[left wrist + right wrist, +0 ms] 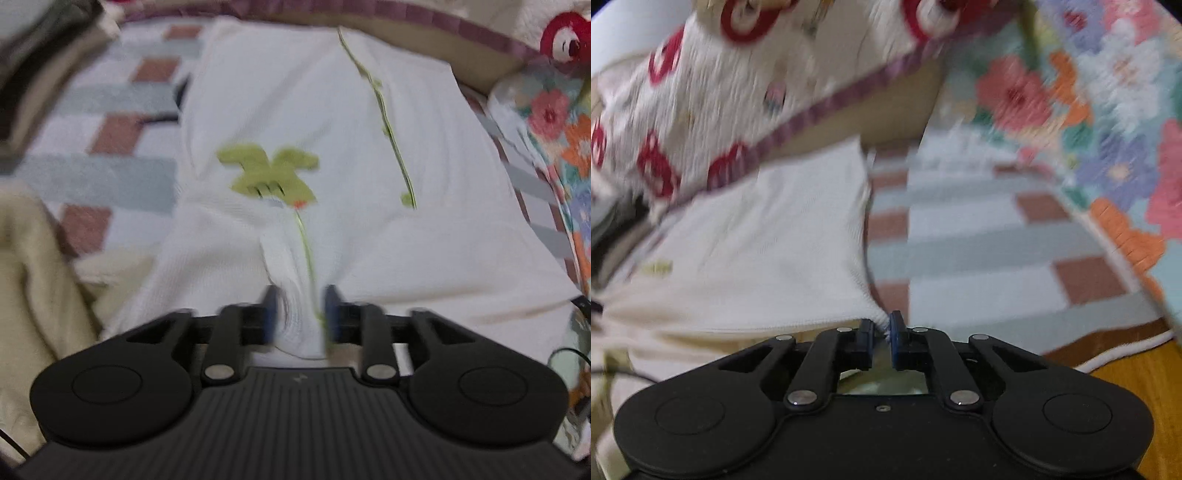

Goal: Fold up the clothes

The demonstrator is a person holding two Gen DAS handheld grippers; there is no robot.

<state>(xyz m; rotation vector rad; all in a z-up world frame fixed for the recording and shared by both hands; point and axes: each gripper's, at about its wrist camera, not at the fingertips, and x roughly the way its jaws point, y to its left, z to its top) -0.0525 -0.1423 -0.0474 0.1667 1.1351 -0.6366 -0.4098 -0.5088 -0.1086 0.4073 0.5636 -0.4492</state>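
Here the white ribbed-knit garment (332, 122) lies flat on a checked quilt (110, 103); the left claw (300, 314) pinches its bunched hem, the right claw (881, 332) its corner.

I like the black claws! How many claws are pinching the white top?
2. The left claw has a bunched fold of the white top between its pads; the right claw pinches its corner edge.
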